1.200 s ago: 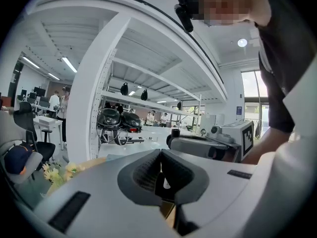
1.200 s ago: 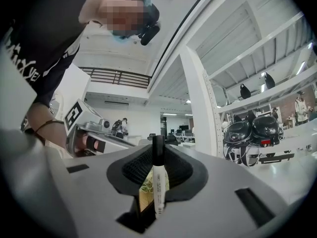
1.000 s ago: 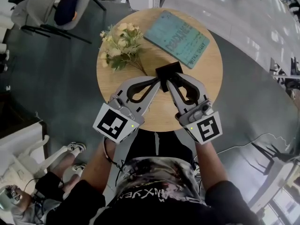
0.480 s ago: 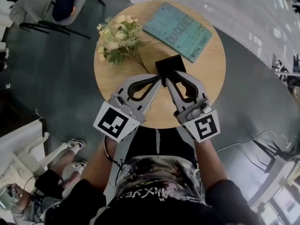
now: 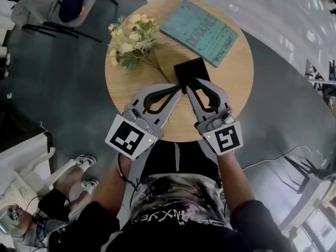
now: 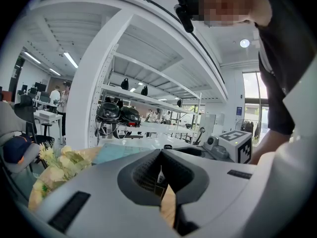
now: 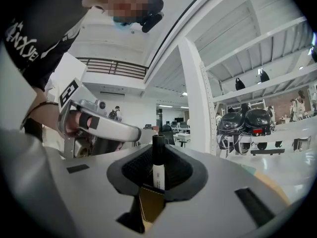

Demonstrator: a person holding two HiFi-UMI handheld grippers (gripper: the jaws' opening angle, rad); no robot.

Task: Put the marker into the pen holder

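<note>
— Where is the marker [image 7: 158, 162] held?
— It is clamped upright between the pads of the right gripper [image 5: 193, 83], at the near edge of the pen holder [image 5: 189, 69] on the round table [image 5: 233, 93].
— And the left gripper [image 5: 179, 90]?
— Its jaws are drawn nearly together, with the tips set at the pen holder's near corner.

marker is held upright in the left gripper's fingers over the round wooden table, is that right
Not quite. The marker is held upright in the right gripper's fingers, not the left's, over the round wooden table. The right gripper view shows it standing between that gripper's fingers.
</note>
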